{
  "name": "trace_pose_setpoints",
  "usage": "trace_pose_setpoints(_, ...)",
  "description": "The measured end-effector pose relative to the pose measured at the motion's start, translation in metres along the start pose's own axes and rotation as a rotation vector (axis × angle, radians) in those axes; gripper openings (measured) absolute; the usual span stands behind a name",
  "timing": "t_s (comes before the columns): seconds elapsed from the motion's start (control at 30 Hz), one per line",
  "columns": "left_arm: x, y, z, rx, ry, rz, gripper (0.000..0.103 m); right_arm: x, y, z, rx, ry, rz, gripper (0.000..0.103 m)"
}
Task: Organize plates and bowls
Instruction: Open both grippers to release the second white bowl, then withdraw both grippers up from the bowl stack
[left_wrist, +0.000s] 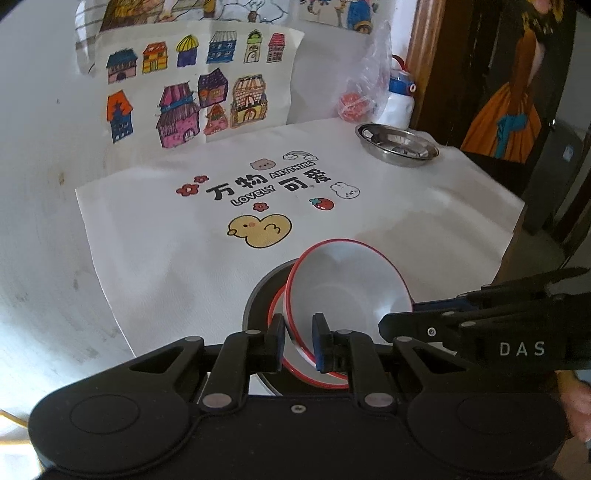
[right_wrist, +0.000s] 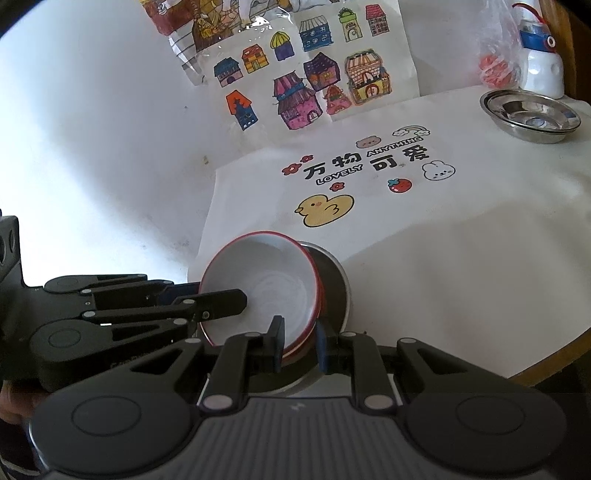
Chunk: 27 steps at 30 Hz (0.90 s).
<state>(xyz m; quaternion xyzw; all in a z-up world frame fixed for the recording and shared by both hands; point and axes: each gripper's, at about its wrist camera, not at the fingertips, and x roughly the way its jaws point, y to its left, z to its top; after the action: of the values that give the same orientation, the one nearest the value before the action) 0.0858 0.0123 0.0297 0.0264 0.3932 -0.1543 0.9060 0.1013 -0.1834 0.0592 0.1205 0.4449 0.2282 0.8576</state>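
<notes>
Both grippers are on the same stack of dishes at the near edge of the white printed cloth; the left gripper pinches the near rim of the upper red-rimmed white bowl, one pad outside the wall, one inside, and the bowl is tipped up, its far rim lifted; beneath it sits a second red-rimmed bowl, only a sliver of its rim showing, nested in a dark grey plate.

From the right wrist view, the right gripper clamps the rims of the two bowls on its side, fingers drawn close with the bowl wall between them; the left gripper's finger reaches in over the white bowl from the left of that view; the grey plate peeks out behind.

Far across the cloth, well apart from the stack, a stainless steel dish rests near the table's back corner; just beyond it stand a white bottle with a blue cap and a clear plastic bag with something red inside; a child's drawing of coloured houses leans behind the cloth.
</notes>
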Motion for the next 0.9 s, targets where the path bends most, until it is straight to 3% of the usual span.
trace_pose_setpoints(0.37,0.002,-0.002,0.001,0.051,0.018,0.041,0.018,-0.003,-0.001,0.002,-0.009,-0.006,0.011,0.021)
trace_pose_setpoints(0.77,0.001,0.004,-0.001,0.012,0.012,0.009,0.022,-0.005,-0.006,-0.001,-0.003,-0.027,0.015,0.025)
trace_pose_setpoints(0.9,-0.001,0.009,-0.002,-0.016,0.001,-0.007,0.027,-0.013,-0.009,-0.001,-0.005,-0.060,0.021,0.038)
